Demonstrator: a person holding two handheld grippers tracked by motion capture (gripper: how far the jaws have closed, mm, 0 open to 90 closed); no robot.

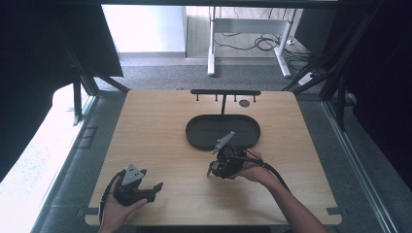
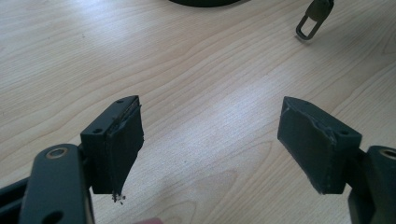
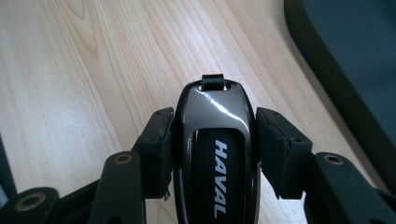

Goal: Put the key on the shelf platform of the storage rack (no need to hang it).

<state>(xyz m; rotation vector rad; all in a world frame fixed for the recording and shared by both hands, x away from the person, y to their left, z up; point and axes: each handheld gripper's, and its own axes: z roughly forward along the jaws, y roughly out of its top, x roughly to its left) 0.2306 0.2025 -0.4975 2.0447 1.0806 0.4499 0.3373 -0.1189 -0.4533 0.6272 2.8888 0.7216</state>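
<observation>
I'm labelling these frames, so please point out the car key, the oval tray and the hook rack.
car key (image 3: 215,121): right gripper view, glossy top face.
oval tray (image 1: 194,138): high view, left rim.
hook rack (image 1: 225,92): high view, top bar.

the lower end of the key fob (image 3: 215,154) is running off the bottom edge of the right gripper view, its sides sitting hidden behind the pads. in the left gripper view, the dark tray (image 2: 204,2) is getting cut by the top edge, and the metal clip (image 2: 314,21) is losing its upper part there.
</observation>
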